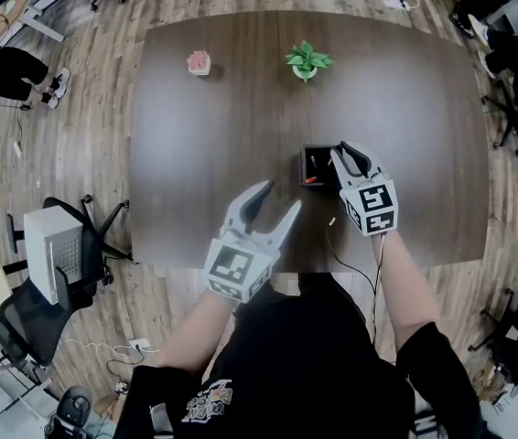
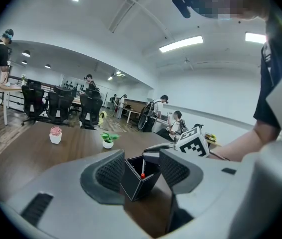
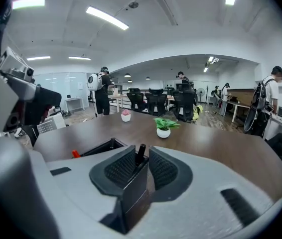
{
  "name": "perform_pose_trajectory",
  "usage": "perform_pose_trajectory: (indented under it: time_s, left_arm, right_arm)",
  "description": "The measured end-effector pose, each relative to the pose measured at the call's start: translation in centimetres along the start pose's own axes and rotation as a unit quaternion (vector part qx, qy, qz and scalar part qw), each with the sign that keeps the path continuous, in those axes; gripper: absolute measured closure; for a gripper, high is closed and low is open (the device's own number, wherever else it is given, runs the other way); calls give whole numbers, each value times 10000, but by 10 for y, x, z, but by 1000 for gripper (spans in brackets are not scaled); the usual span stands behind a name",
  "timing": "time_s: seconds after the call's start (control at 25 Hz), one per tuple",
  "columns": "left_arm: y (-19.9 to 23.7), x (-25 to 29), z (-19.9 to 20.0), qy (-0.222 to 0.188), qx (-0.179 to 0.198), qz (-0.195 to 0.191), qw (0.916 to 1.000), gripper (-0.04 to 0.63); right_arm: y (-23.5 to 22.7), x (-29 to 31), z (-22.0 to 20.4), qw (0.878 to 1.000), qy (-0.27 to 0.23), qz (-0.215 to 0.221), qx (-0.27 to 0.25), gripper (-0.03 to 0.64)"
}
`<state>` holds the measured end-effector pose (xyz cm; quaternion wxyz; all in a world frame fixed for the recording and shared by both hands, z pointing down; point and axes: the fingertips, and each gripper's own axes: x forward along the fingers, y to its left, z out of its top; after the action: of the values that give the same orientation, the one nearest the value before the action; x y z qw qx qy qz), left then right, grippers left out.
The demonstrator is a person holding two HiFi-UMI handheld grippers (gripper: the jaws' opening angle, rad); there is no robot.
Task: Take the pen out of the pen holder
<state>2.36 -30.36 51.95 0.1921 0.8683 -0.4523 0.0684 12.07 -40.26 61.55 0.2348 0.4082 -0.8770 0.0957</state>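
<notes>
Ribbed grey pads [image 3: 117, 170] of the right gripper [image 3: 142, 149] fill the foreground of its own view, and its jaws stand drawn in to a narrow slot around the top of a black pen [image 3: 141, 151]. The pen sits close against one pad with a sliver of gap showing on the other side, so I judge the jaws to be bracketing it, not yet clamped on it. One corner of the black pen holder [image 3: 135, 190] also rises into that slot, just below the pen's tip. The rest of the box lies off under the left-hand pad, where a red-tipped pen [image 3: 74, 154] pokes up from its opening. The left gripper [image 1: 280, 197] hovers nearer the person with its jaws spread wide and nothing in them. Its view looks through the gap at the holder, which is near but not touched. From the head view the holder stands on the dark wooden tabletop [image 1: 241, 108], toward the person's side of it, with the right gripper reaching over its right edge. Well apart, near the far edge, sit a small green plant [image 1: 307, 60] in a white pot and a pink potted plant [image 1: 199, 61]. The task looks to be at the grasping step: the reach is made and the pen is lined up between the pads, but it has not left the holder. What remains is to close firmly on the pen and lift it straight up until it clears the rim, ideally without dragging the light box along.
</notes>
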Motion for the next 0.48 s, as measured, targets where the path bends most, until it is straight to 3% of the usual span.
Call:
perform_pose_trajectory:
  time_s: [0.24,0.48]
  left_arm:
    - [-3,-4,2,-11,17,3,10000,399]
    - [-4,-9,-1,16,30,7,10000,399]
  right_arm:
    - [0,-2,0,9999,-22,-116,-94,528]
    - [7,-6,4,9984,-63,-244,-505,540]
